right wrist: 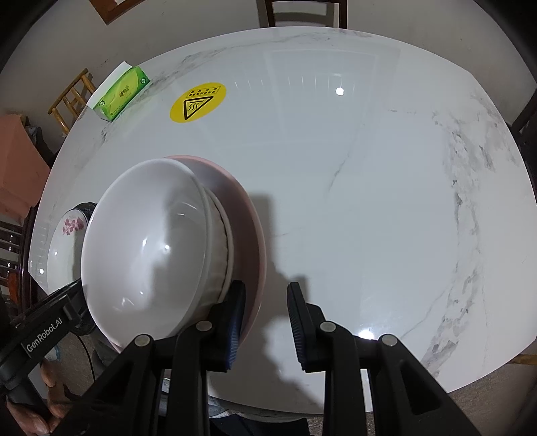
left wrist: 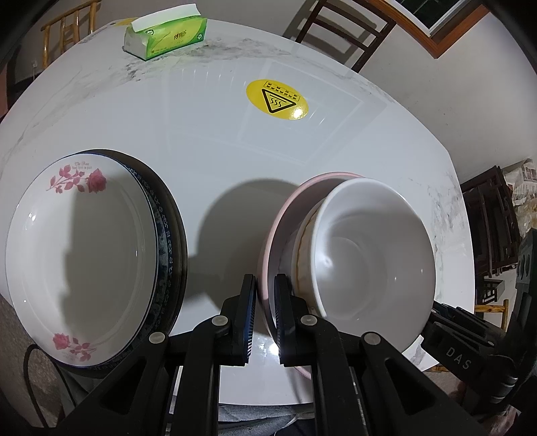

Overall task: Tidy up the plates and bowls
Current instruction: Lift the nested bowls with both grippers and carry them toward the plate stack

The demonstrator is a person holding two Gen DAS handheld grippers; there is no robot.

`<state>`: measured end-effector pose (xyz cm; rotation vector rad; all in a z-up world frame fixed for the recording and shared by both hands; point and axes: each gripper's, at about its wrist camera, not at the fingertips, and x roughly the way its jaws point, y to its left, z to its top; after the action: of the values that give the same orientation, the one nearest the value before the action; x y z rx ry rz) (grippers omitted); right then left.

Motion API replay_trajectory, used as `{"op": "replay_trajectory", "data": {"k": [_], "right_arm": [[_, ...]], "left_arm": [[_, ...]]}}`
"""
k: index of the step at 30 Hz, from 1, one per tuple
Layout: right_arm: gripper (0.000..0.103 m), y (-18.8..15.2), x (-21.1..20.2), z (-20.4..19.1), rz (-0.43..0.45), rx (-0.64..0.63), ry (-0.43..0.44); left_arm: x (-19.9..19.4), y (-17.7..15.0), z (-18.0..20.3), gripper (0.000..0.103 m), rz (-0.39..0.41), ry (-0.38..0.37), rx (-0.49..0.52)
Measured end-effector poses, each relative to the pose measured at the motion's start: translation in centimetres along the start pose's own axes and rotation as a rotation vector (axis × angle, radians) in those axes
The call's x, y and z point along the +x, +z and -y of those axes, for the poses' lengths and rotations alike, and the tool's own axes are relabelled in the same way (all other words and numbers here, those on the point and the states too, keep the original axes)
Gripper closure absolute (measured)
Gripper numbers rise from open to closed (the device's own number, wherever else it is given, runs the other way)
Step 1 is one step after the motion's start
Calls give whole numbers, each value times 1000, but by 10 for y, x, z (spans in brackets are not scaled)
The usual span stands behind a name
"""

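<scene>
Pink bowl (left wrist: 268, 268) sits on the white table (left wrist: 208, 134) with white bowls (left wrist: 369, 248) stacked inside. Left hand-held gripper (left wrist: 265, 285) pinches its rim at 6 o'clock. Right hand-held gripper (right wrist: 265, 291) is apart around the rim. Rose plate (left wrist: 84, 255) sits at 9 o'clock.

Home dining room: marble table (right wrist: 369, 201), wooden chairs (left wrist: 339, 30), tissues (left wrist: 166, 33)
</scene>
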<state>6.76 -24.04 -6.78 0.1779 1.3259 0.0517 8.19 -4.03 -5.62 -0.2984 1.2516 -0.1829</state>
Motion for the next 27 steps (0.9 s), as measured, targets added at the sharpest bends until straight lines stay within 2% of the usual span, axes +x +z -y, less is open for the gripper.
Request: {"op": "replay_trajectory", "data": {"k": [9,13,14,27], "right_arm": [[77,-1,-1,2,8,3,11],[85,-2,-2,3,10,5,30],[90,-2,-2,3,10,7,39],[90,-2,-3,3,21,19,56]], "left_arm": [[1,0,-1,96,6,4,4],[0,0,0,96,6,4,4],[0,0,0,96,9,5,8],[0,-1,0,96,25,4,14]]}}
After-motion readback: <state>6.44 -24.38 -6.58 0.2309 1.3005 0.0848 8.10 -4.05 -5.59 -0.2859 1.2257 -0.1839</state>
